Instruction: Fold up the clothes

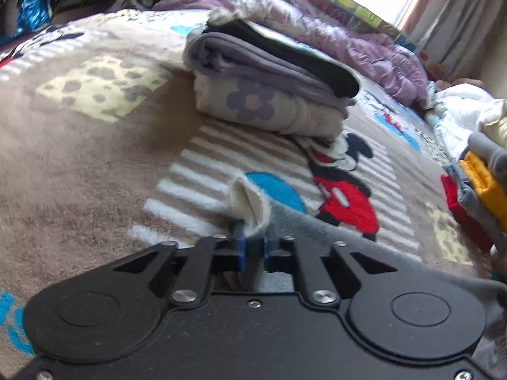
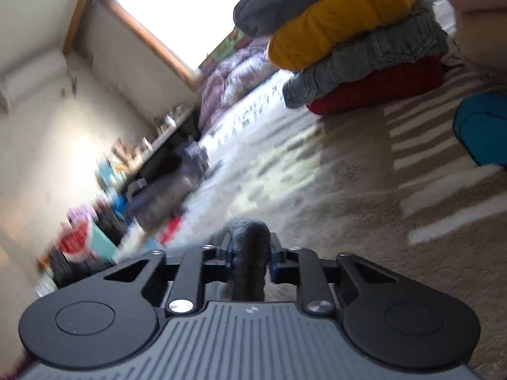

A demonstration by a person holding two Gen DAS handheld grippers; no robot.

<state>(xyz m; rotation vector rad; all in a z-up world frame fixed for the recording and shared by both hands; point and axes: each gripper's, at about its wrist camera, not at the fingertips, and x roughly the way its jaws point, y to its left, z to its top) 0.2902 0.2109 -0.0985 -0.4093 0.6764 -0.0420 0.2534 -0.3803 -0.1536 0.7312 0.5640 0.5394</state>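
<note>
Left hand-held gripper (image 1: 252,248): its blue-padded jaws are clamped on a grey garment (image 1: 317,231) whose cream lining shows at the pinched corner. The garment trails from the jaws to the right, over the blanket (image 1: 95,158) that covers the bed. Only the left wrist view shows this spread of cloth.

Right hand-held gripper (image 2: 250,253): its jaws are clamped on a rolled bunch of grey fabric (image 2: 250,240), probably another part of the same garment, though the blurred view does not confirm it. The right wrist view is tilted.

Folded stacks: 2.
- Stack 1 (image 1: 269,76), left wrist view only: a flower-print piece at the bottom, a grey piece above it, a black piece on top. It rests on the blanket, well beyond the left hand-held gripper.
- Stack 2 (image 2: 364,57), clearest in the right wrist view: red at the bottom, then grey knit, yellow, dark grey on top. The left wrist view shows only its edge at the right border.

A lilac quilt (image 1: 317,22) lies bunched behind stack 1. A window (image 2: 190,6) and a cluttered shelf appear in the right wrist view.
</note>
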